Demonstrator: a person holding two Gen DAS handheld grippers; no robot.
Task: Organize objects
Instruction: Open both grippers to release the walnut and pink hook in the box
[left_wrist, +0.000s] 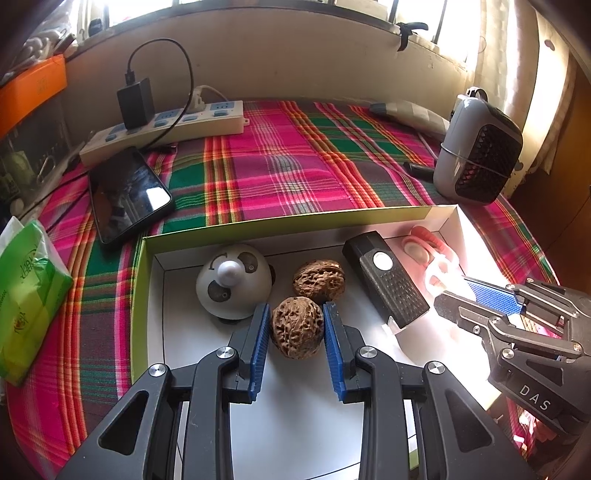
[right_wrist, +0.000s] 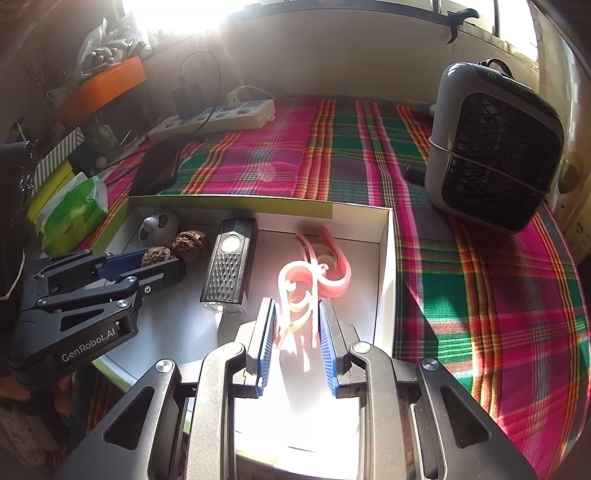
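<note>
Status at inspection: found an open cardboard box (left_wrist: 147, 295), green outside and white inside, resting on the surface over a plaid cloth (left_wrist: 295, 166).

Found the left tongs (left_wrist: 297, 305) angled down into the box, blue pads set against both sides of the near walnut (left_wrist: 297, 330). Read this as a grip on the nut, which sat low, at or just above the box floor. Located the far walnut (left_wrist: 319, 280) just behind it, close enough to touch or nearly touch. Located a white domed panda toy (left_wrist: 232, 280) just left of both nuts, near the left rear corner of the box.

Found the right tongs (right_wrist: 297, 301) also angled down into the box, at its right end, closed to a narrow gap on the near pink clip (right_wrist: 295, 291). Could not make out the clip's lower part owing to sun glare. Located the far pink clip (right_wrist: 332, 258) behind it, against the right rear corner; could not tell whether the two clips touched.

Located a black torch (left_wrist: 384, 280) flat on the box floor between the walnuts and the clips, lens end toward the tongs.

Noted outside the box, on the cloth: a phone (left_wrist: 129, 192) face up beyond the left rear corner, a power strip (left_wrist: 166, 125) with a charger plugged in behind it, a green tissue pack (left_wrist: 29, 295) at far left, and a grey desktop fan (left_wrist: 480, 155) at right rear.
</note>
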